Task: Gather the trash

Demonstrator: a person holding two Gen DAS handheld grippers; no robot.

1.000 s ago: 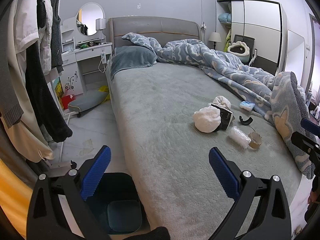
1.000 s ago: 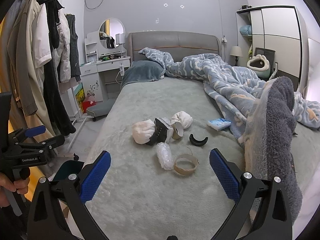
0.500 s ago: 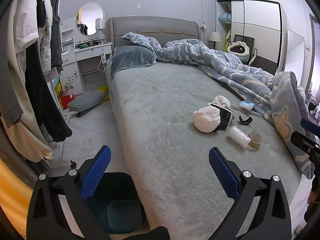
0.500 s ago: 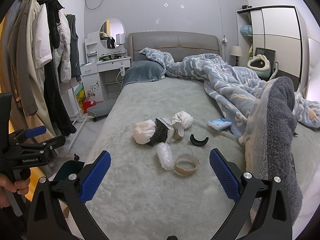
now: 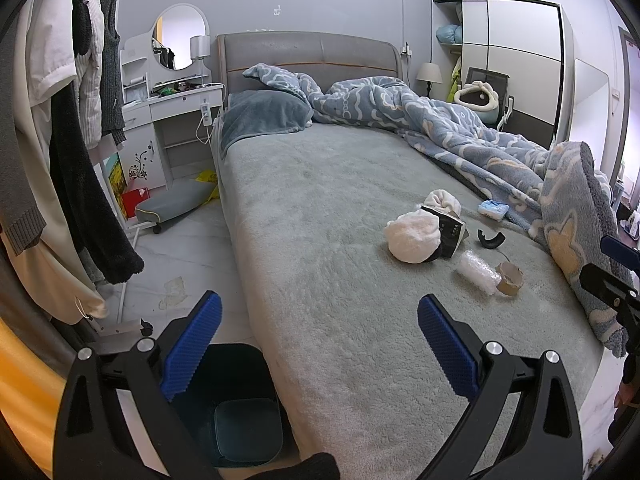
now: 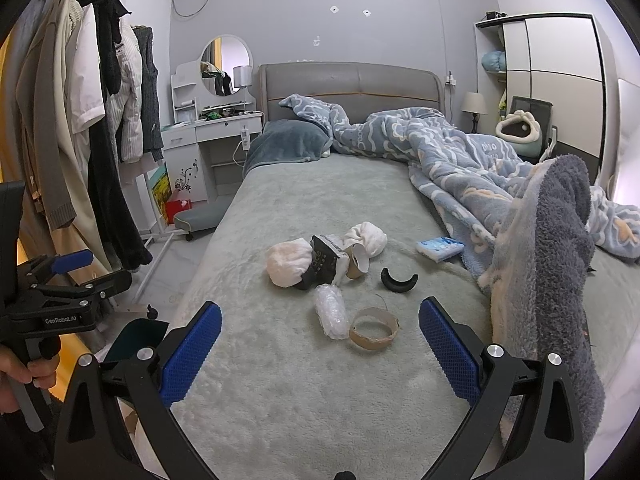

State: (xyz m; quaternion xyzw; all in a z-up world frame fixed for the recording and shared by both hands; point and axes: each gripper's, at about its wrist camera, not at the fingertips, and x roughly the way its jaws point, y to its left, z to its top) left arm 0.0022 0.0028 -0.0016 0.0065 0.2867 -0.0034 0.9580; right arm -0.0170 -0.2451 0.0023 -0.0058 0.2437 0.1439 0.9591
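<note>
Cardboard, in the form of an empty tape ring [image 6: 374,333], lies on the grey bed cover [image 6: 304,392] near the foot of the bed, and a roll of bubble wrap [image 6: 330,316] lies just beside it on its left, nearly touching. A little further up the bed lies a curved black plastic piece [image 6: 397,282], and next to it a small heap: two white crumpled bundles [image 6: 289,267] with a dark carton [image 6: 322,267] and a paper cup [image 6: 357,263] pressed between them. A blue tissue packet [image 6: 439,248] lies near the edge of the blue patterned blanket [image 6: 448,160] (this blanket covers the right side of the bed).

The right gripper [image 6: 320,354] hovers over the bed cover in front of the ring, its blue pads spread wide and holding nothing. The left gripper [image 5: 319,344] is also spread wide and empty; it hangs over the left edge of the bed. Below it a dark teal bin [image 5: 240,400] stands on the floor, close against the side of the bed. Coats [image 6: 80,140] hang on a rack at the left.
</note>
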